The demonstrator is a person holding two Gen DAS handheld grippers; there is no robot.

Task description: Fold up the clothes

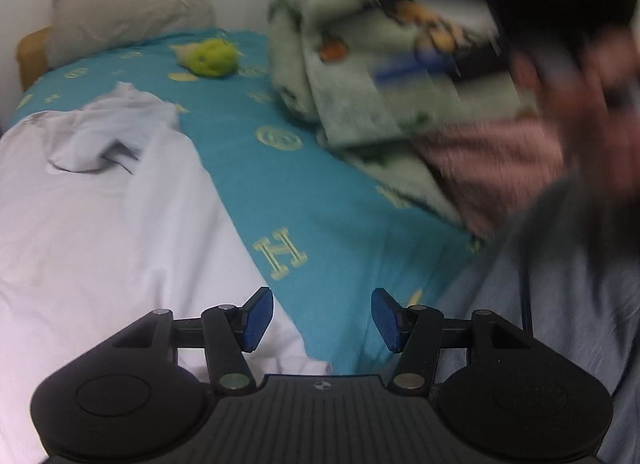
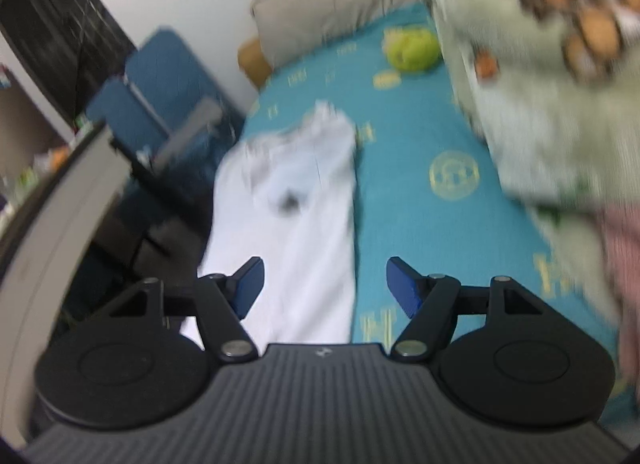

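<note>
A white garment (image 1: 100, 204) lies on the teal bed sheet (image 1: 280, 184), with a rumpled fold near its far end. In the right wrist view the white garment (image 2: 296, 200) shows as a long strip folded lengthwise, blurred by motion. My left gripper (image 1: 322, 318) hovers over the garment's near right edge, open, nothing between its blue pads (image 1: 258, 318). My right gripper (image 2: 324, 288) hangs above the garment's near end, open and empty as well. The person's hand (image 1: 580, 104) is a blur at the right of the left wrist view.
A green patterned blanket (image 1: 360, 76) with a pink cloth (image 1: 500, 168) under it is piled on the bed's right side. A green plush toy (image 1: 210, 58) and a beige pillow (image 1: 132, 12) lie at the head. A blue chair (image 2: 160, 80) stands left of the bed.
</note>
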